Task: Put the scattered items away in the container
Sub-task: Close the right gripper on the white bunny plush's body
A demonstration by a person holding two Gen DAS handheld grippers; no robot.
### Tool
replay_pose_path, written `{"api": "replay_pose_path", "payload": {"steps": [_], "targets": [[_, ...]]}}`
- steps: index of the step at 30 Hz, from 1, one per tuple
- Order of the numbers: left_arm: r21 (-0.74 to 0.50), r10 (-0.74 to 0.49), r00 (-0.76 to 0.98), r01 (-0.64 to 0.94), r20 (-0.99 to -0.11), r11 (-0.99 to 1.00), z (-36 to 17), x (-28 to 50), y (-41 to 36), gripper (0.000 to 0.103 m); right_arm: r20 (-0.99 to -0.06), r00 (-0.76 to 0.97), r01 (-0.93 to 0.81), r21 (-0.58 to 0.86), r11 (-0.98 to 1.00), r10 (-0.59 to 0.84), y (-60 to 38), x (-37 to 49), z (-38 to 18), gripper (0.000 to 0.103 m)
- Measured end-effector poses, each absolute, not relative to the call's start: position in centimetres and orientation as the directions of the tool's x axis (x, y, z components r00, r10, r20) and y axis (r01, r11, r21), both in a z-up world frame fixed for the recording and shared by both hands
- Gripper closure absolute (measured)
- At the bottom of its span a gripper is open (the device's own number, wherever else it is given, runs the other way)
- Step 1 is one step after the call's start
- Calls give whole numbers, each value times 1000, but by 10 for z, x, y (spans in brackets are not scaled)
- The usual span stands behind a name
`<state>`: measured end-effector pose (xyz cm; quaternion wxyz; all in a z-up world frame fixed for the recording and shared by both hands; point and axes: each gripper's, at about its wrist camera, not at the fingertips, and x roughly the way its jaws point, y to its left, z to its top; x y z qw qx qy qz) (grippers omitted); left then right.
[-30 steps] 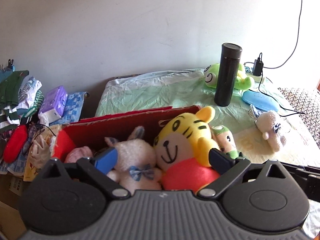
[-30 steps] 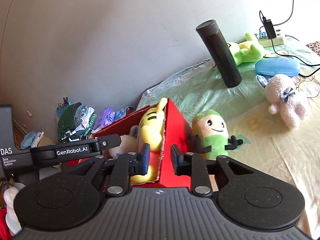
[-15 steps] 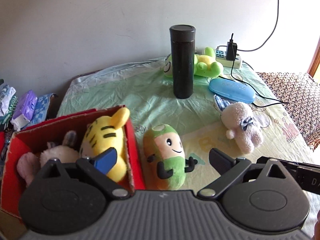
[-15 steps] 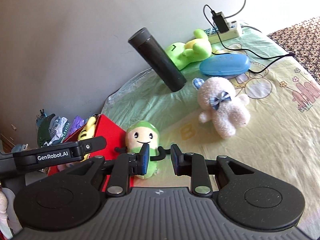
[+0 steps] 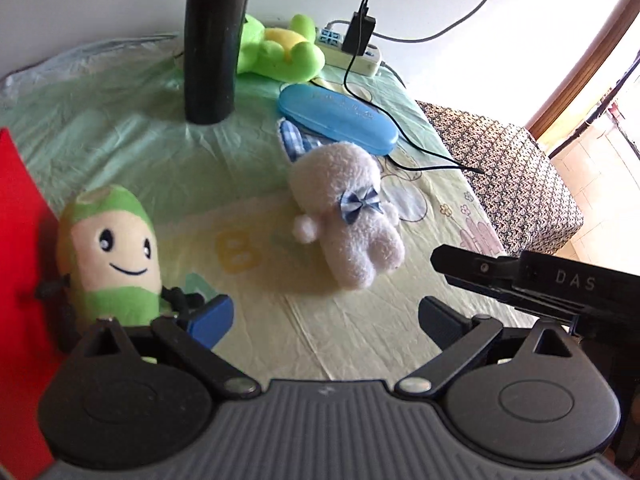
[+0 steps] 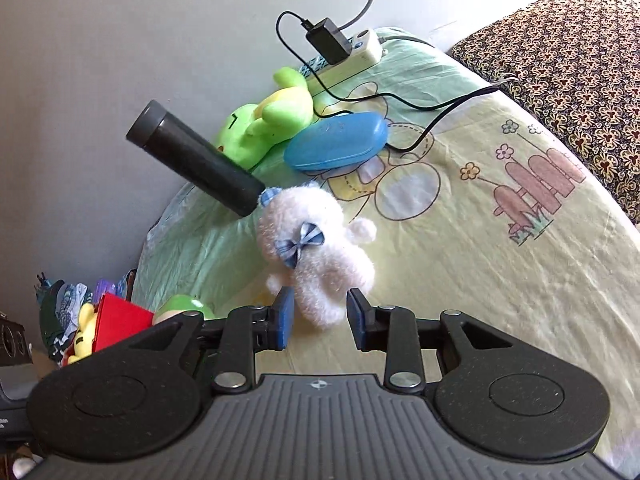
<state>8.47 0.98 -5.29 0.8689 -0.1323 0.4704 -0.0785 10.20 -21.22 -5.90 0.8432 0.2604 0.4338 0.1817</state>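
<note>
A white plush bunny [image 5: 348, 208] with a blue bow lies on the pale green and yellow sheet. My right gripper [image 6: 320, 318] hovers at the bunny [image 6: 316, 248]; its jaws are opening, with the bunny's lower end between the pads and not pinched. My left gripper [image 5: 326, 320] stands open and holds nothing, just short of the bunny. A green smiling plush [image 5: 108, 256] leans against the red box [image 5: 16, 280] beside the left fingertip. The red box [image 6: 120, 316] holds a yellow tiger plush [image 6: 82, 336].
A tall black flask [image 5: 214, 40], a green frog plush [image 5: 280, 52], a blue case [image 5: 340, 118] and a power strip [image 5: 352, 54] with a charger and cable stand behind the bunny. A brown patterned cloth [image 6: 560, 40] covers the surface to the right.
Both grippers have swung right and down, away from the red box towards the white bunny. The right jaws have widened and now straddle the bunny's lower end.
</note>
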Motion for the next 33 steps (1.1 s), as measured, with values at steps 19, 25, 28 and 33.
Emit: {"api": "replay_pose_path", "payload": {"steps": [19,25,28,33], "targets": [[-377,-338,518,33,-785,926,-98,144,-1,21,-652,466,-28,665,746,598,-205,162,-106,65],[-394,-382,496,86,-780,915,-98,145,-9,49,-660,457,-37,656,754,596,-202,160,-106,73],[-365,-374,497,120,-783,923,-93,139,-12,49,-659,453,-29,662,749,600,-206,155,-104,77],[-389,-413,477,154,-776,908,-88,121,-11,50,-657,439,-7,679,734,612,-212,137,-100,79]]}}
